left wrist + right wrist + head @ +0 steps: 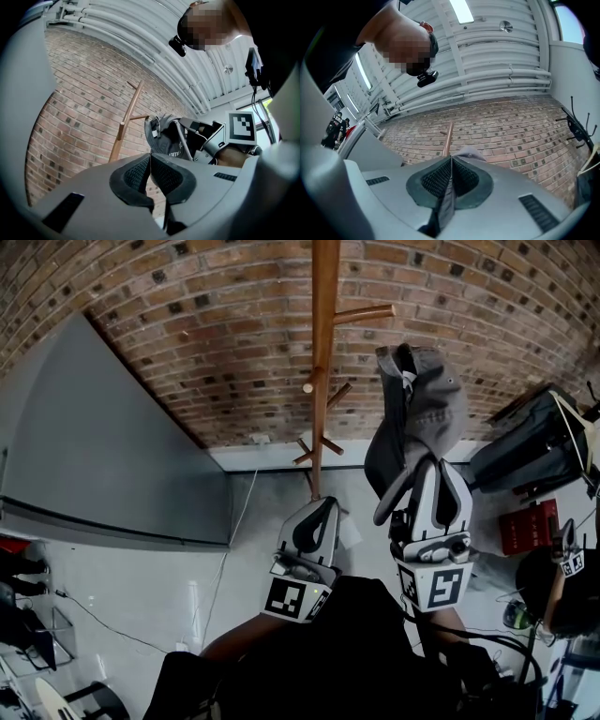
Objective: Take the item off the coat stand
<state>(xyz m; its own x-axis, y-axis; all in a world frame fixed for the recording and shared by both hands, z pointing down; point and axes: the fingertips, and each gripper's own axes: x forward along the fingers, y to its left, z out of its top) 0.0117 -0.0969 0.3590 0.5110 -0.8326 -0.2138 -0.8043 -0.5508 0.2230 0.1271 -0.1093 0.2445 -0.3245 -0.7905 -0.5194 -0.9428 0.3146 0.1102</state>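
Note:
A wooden coat stand with side pegs rises against the brick wall. To its right hangs a grey cap, clear of the pegs, with my right gripper shut on its lower edge. In the right gripper view a strip of the cap's fabric is pinched between the pads of the right gripper, the cap bulges just above them, and the stand is behind. My left gripper sits lower, beside the stand's pole, shut on nothing. The left gripper view shows the left gripper, the cap and the stand.
A large grey panel leans at the left. A black bag and a red box stand at the right, near another marked gripper. A white cable runs down from the wall.

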